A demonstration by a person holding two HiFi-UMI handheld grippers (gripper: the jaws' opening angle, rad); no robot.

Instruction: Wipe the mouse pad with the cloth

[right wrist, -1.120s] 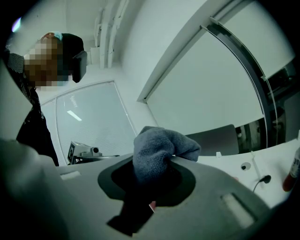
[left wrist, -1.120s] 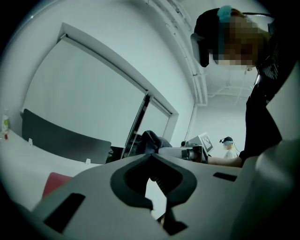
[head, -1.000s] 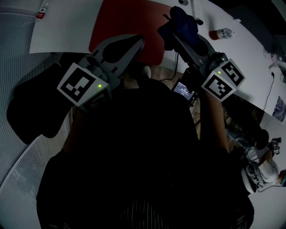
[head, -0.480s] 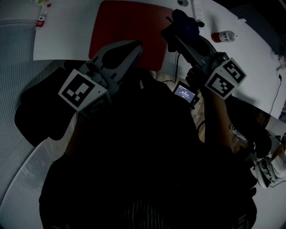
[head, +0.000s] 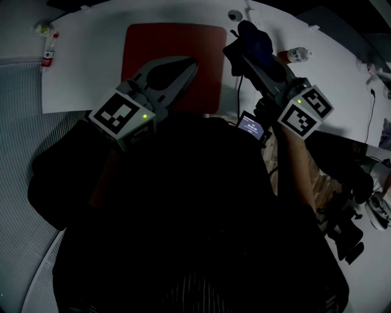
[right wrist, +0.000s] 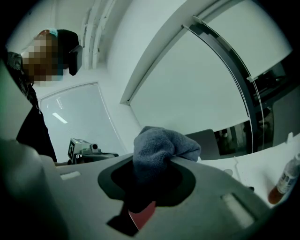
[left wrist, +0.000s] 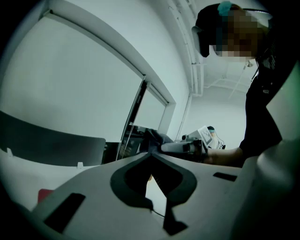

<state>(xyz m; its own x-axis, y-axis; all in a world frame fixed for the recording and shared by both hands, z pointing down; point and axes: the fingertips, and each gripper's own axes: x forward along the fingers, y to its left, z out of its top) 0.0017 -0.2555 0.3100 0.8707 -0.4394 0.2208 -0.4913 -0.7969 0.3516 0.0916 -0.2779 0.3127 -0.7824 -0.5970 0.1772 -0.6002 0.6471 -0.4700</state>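
Observation:
The red mouse pad (head: 165, 52) lies flat on the white table (head: 91, 61). My left gripper (head: 193, 61) hovers over the pad's near right part, shut with nothing in it; its jaw tips meet in the left gripper view (left wrist: 151, 153). My right gripper (head: 237, 50) is just off the pad's right edge, shut on a bunched dark blue cloth (head: 254, 36). In the right gripper view the cloth (right wrist: 159, 147) bulges up from between the jaws, and a sliver of the red pad (right wrist: 143, 213) shows below. The left gripper view catches the cloth (left wrist: 154, 137) too.
A small bottle (head: 47, 52) lies at the table's far left and another bottle (head: 293, 55) stands to the right of the cloth, also in the right gripper view (right wrist: 284, 182). A small lit screen (head: 250, 125) hangs at the table's near edge. A round object (head: 234, 15) sits beyond the pad.
Both grippers have come further over the table: the left tip now lies over the pad, the cloth sits beside its right edge. More of the pad shows.

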